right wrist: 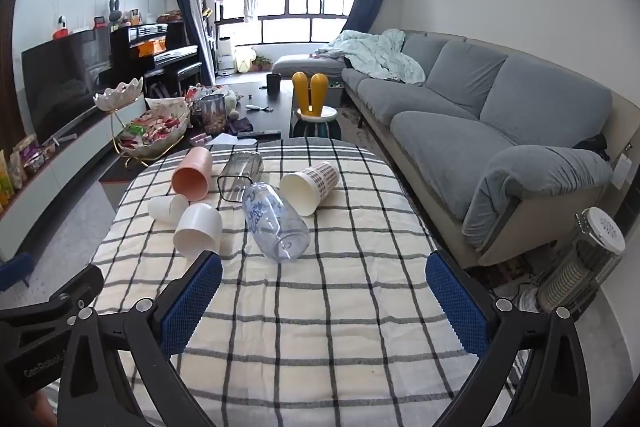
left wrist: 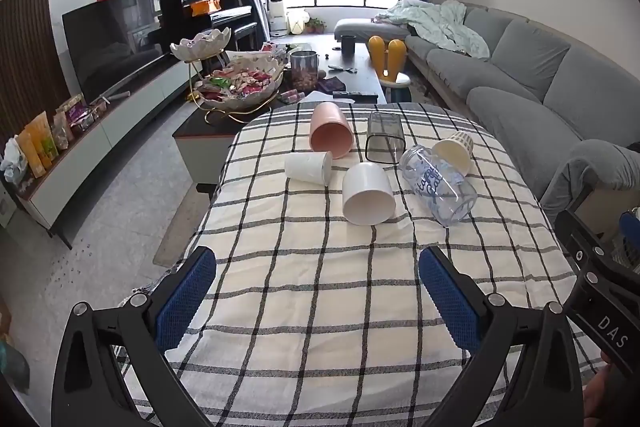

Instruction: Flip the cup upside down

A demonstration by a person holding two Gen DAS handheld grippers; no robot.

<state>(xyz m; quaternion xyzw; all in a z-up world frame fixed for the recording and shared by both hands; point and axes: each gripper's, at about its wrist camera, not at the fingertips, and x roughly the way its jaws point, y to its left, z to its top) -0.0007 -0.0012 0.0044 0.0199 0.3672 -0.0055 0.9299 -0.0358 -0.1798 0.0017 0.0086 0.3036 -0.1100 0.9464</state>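
Several cups lie on their sides on the checked tablecloth [left wrist: 320,287]: a pink cup [left wrist: 331,131], a smoky square clear cup [left wrist: 385,142], a small white cup [left wrist: 309,167], a white cup [left wrist: 368,198], a clear glass with blue lettering [left wrist: 438,183] and a checked paper cup [left wrist: 454,151]. In the right wrist view they are the pink cup [right wrist: 193,177], smoky cup [right wrist: 242,173], small white cup [right wrist: 166,209], white cup [right wrist: 199,229], lettered glass [right wrist: 276,223] and paper cup [right wrist: 310,185]. My left gripper [left wrist: 318,291] and right gripper [right wrist: 324,299] are open and empty, short of the cups.
Beyond the table stands a dark coffee table with a tiered snack bowl [left wrist: 240,83] and a jar [left wrist: 304,70]. A grey sofa [right wrist: 480,123] runs along the right. A TV cabinet [left wrist: 100,131] is on the left. A heater [right wrist: 580,267] stands at the right.
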